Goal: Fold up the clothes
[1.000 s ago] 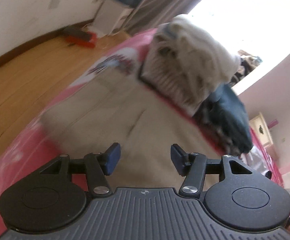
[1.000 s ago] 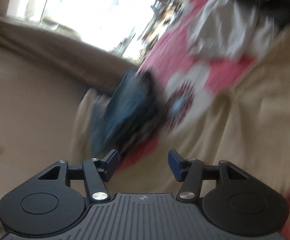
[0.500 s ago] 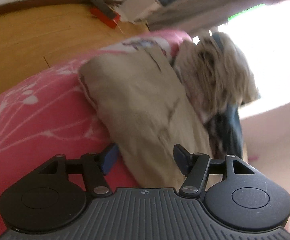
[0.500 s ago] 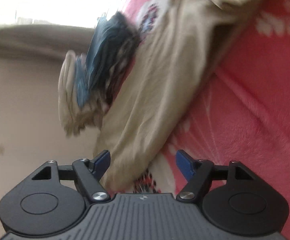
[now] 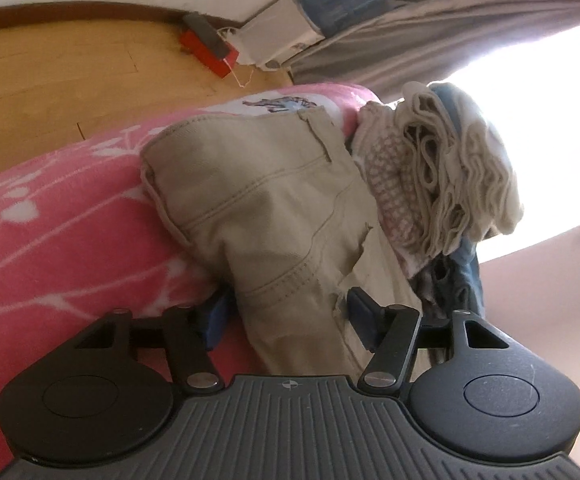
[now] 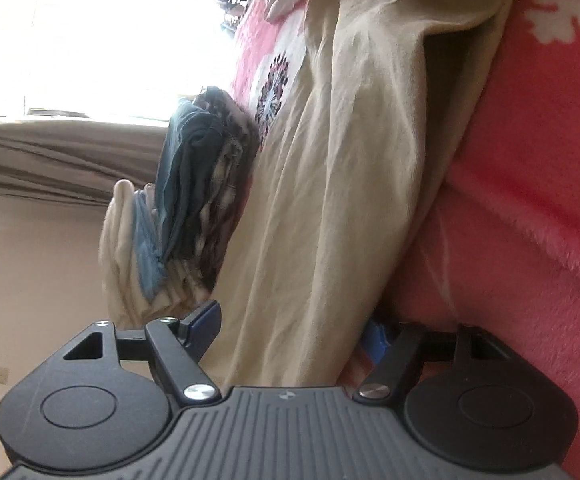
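Note:
Beige trousers [image 5: 274, 200] lie flat on a pink blanket [image 5: 70, 232], waistband and back pocket facing the left wrist view. My left gripper [image 5: 286, 316] straddles their near part: the cloth runs between the blue pads [image 5: 360, 316], and the jaws stand wide without pinching it. In the right wrist view the trousers [image 6: 350, 160] stretch away as a long leg. My right gripper [image 6: 290, 332] is low over the near end, jaws wide, with the cloth between its fingers [image 6: 206, 320]. The far pad is partly hidden by fabric.
A stack of folded cream and checked clothes [image 5: 442, 168] stands just beyond the trousers, with dark blue and plaid garments [image 6: 202, 184] beside it. The bed edge drops to a wooden floor [image 5: 50, 72] with a red box [image 5: 210, 54] and a white box [image 5: 274, 36]. Grey curtains [image 5: 410, 32] hang by a bright window.
Both grippers have come down and rolled, closing in on the trousers. The cloth now lies between each pair of fingers, and the right jaws stand wider than a second ago.

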`<state>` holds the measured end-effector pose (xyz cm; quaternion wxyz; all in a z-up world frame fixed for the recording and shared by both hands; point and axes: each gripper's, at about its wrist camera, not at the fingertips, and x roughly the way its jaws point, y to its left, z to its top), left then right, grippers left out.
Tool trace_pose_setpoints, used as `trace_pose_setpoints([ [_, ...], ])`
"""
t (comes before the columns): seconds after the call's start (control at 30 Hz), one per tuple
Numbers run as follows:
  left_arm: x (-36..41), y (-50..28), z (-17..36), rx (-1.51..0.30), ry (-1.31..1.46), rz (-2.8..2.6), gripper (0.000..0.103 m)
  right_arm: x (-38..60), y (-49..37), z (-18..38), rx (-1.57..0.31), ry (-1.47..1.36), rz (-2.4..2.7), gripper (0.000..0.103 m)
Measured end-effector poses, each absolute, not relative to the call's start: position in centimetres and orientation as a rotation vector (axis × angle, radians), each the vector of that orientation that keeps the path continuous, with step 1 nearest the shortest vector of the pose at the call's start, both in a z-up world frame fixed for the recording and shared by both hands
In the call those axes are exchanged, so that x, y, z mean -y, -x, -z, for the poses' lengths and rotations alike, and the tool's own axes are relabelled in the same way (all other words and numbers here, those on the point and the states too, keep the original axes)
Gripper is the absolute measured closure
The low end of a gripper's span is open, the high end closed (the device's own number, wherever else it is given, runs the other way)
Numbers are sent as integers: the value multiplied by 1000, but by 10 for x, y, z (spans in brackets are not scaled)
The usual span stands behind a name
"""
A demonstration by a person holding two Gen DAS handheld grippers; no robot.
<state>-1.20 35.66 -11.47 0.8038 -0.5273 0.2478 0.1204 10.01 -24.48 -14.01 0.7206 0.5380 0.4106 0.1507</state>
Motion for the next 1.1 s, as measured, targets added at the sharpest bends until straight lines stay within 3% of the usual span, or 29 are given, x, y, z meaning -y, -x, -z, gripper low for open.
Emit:
trace_pose_setpoints([
  [0.13, -359, -2, 113, -529, 1108, -310, 43, 239, -114, 144, -873, -1209, -301, 29],
  [0.27, -349, -6, 107, -522, 1055, -391, 54, 229, -126, 146, -859, -1184, -267, 41],
  [0.33, -345, -4, 103, -517, 1035, -427, 66, 226, -126, 145, -860, -1151, -239, 62],
  [0.37, -344, -2, 100, -512, 1030, -435, 68, 226, -127, 147, -870, -1141, -221, 84],
  [0.4, -344, -1, 97, -507, 1024, -441, 73, 226, -127, 148, -878, -1134, -204, 93],
  [0.43, -343, 1, 92, -505, 1008, -446, 75, 229, -125, 151, -870, -1156, -207, 95],
  [0.73, -322, 29, 47, -491, 895, -449, 81, 241, -106, 129, -815, -1127, -226, 98],
  [1.1, -306, 133, 39, -613, 896, -467, 81, 271, -30, 112, -875, -1099, -280, 98],
])
